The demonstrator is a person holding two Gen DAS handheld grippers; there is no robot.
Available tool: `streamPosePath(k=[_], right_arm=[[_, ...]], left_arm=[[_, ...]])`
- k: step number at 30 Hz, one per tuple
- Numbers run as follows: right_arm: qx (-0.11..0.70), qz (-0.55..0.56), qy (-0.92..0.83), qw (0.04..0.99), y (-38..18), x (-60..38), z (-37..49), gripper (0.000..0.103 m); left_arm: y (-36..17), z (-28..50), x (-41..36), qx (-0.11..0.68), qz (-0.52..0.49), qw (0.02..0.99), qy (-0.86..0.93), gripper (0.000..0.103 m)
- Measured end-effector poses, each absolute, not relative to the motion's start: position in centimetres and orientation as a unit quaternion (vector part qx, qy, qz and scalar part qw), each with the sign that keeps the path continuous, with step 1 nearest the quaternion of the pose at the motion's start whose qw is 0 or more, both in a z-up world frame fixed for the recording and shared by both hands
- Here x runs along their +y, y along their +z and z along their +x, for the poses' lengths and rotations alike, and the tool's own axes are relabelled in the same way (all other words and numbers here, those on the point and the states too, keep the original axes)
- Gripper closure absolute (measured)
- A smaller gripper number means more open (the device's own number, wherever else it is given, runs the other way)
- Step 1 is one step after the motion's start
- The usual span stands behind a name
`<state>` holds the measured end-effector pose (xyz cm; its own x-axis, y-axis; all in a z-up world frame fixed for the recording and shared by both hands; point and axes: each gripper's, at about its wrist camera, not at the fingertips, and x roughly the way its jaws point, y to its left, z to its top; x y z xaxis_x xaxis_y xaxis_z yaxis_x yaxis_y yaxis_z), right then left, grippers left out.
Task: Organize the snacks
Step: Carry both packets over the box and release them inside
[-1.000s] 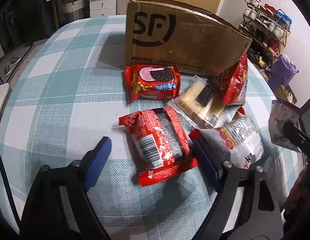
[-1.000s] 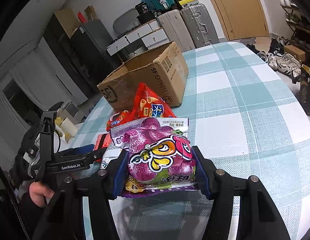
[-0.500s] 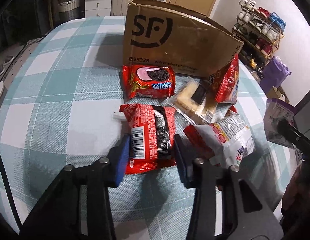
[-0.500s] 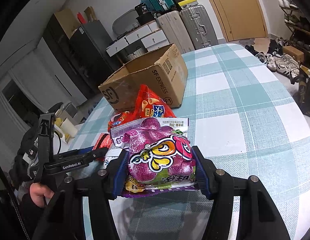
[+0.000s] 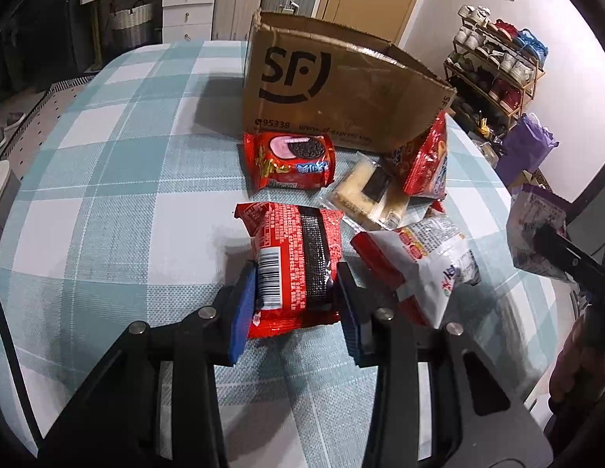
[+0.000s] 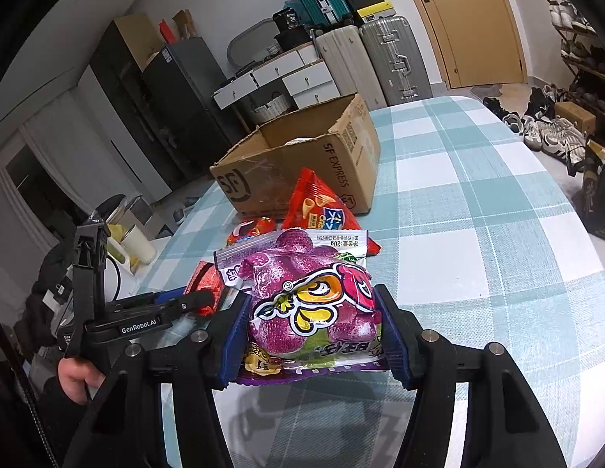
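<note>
My left gripper (image 5: 294, 304) is shut on a red snack packet with a barcode (image 5: 294, 261) that lies on the checked tablecloth. My right gripper (image 6: 312, 331) is shut on a purple gummy bag (image 6: 310, 304) and holds it above the table; that bag also shows at the right of the left wrist view (image 5: 536, 230). An open SF cardboard box (image 5: 333, 89) stands behind the snacks and shows in the right wrist view (image 6: 302, 171) too. The left gripper shows in the right wrist view (image 6: 193, 298).
An Oreo packet (image 5: 291, 160), a clear-wrapped cake (image 5: 368, 191), a red chip bag (image 5: 427, 163) leaning on the box and a white-and-red bag (image 5: 423, 261) lie between box and grippers. The chip bag shows in the right wrist view (image 6: 318, 206). Shoe rack (image 5: 497, 62) beyond the table.
My left gripper moved forward around the red barcode packet and closed on it. My right gripper keeps holding the purple bag almost still.
</note>
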<state>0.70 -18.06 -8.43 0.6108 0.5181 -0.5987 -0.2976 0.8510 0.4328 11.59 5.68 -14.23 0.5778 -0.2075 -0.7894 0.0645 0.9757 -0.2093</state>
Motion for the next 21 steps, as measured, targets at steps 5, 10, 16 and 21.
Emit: streamPosePath(k=[5, 10, 16, 21], right_arm=[[0.382, 0.14, 0.238, 0.882, -8.1, -17.3, 0.7, 0.043], [0.377, 0.13, 0.252, 0.882, -7.4, -15.9, 0.9, 0.043], [0.361, 0.125, 0.269, 0.884, -5.7, -14.5, 1.5, 0.043], [0.344, 0.114, 0.275, 0.891, -3.7, -14.1, 2.5, 0.042]], left_arm=[[-13.0, 10.8, 5.9, 0.441, -0.082, 0.89, -0.078, 0.067], [-11.7, 10.4, 5.9, 0.429, -0.082, 0.896, -0.082, 0.067], [-9.4, 11.2, 5.6, 0.414, -0.071, 0.903, -0.09, 0.067], [-6.4, 12.4, 5.5, 0.397, -0.072, 0.909, -0.109, 0.067]])
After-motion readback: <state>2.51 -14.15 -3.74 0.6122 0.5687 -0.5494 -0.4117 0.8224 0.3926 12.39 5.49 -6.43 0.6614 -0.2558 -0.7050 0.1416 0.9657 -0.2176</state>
